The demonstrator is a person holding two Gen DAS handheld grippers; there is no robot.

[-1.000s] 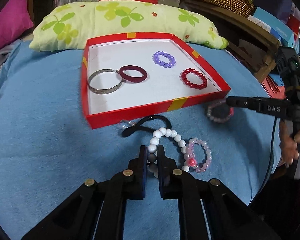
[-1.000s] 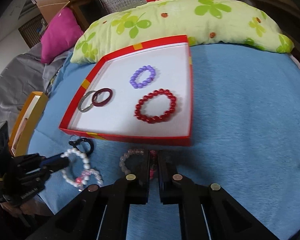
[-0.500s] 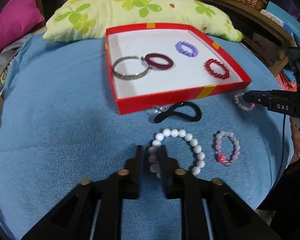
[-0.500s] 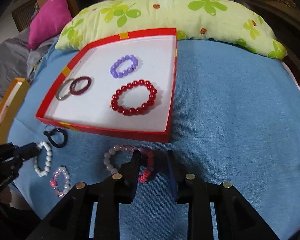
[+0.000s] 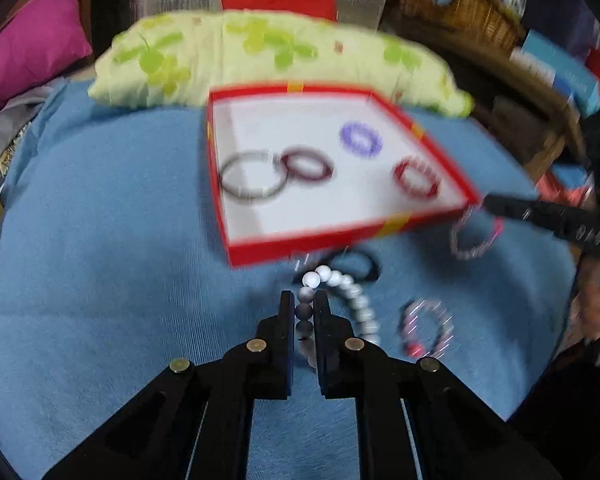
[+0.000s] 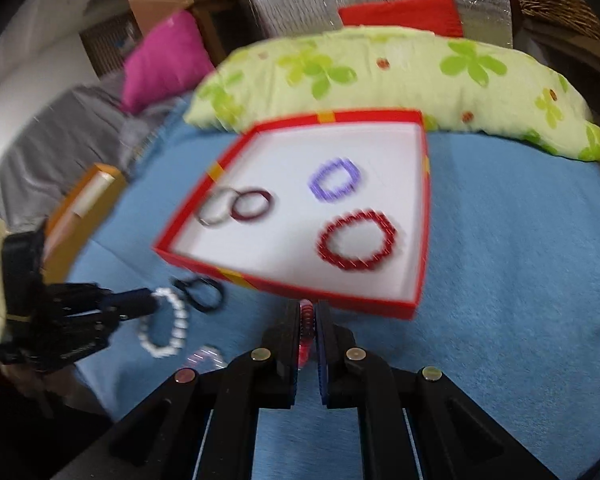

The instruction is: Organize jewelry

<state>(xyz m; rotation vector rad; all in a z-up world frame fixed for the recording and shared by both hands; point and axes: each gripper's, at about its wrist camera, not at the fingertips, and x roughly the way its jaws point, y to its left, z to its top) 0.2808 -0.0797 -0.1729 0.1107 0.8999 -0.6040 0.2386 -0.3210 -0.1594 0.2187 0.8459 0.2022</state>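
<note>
A red tray (image 5: 340, 236) (image 6: 284, 284) with a white floor lies on the blue cloth. In it lie a silver bangle (image 5: 254, 178), a dark red bangle (image 5: 308, 166), a purple bead bracelet (image 5: 360, 140) and a red bead bracelet (image 5: 416, 178). My left gripper (image 5: 304, 304) is shut on a white bead bracelet (image 5: 352, 300) in front of the tray. My right gripper (image 6: 308, 312) is shut on a pale pink and red bead bracelet (image 6: 306, 340), which hangs from it at the tray's near right corner (image 5: 474, 236). A pink bead bracelet (image 5: 426, 328) and a black hair tie (image 5: 364, 266) lie on the cloth.
A green-flowered pillow (image 5: 268, 64) lies behind the tray, a magenta cushion (image 5: 32, 56) at the far left. An orange box (image 6: 80, 216) stands at the cloth's left edge. Wicker baskets and boxes (image 5: 480, 20) stand at the right.
Both grippers were open half a second ago and have closed on their bracelets. Both bracelets are lifted off the cloth, and the views are blurred by motion.
</note>
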